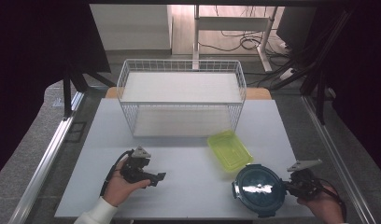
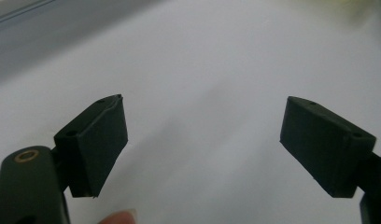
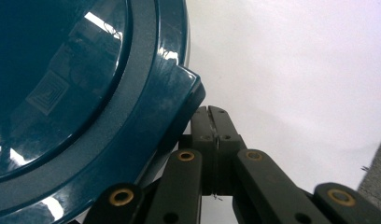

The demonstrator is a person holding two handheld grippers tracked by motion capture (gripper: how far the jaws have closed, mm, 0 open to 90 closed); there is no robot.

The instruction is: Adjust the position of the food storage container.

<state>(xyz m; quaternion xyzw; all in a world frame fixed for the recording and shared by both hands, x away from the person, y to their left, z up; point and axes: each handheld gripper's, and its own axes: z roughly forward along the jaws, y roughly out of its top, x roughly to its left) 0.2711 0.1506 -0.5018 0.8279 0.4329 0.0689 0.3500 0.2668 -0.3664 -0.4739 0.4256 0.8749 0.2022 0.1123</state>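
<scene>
Right gripper view: right gripper (image 3: 215,122) jaws pressed together, empty, against the dark teal round lid (image 3: 81,93) at ten o'clock. Left gripper (image 2: 202,140) gapes wide, holding nothing, over the white table (image 2: 202,56).

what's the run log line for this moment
left tongs: open, empty | right tongs: shut beside lid | green lid: before basket

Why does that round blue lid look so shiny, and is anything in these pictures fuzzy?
High view: room light glares off the round blue lid; dark corners. Right gripper view: the lid mirrors bright streaks, sharp. Left gripper view: the yellow-green container is a blur.
</scene>
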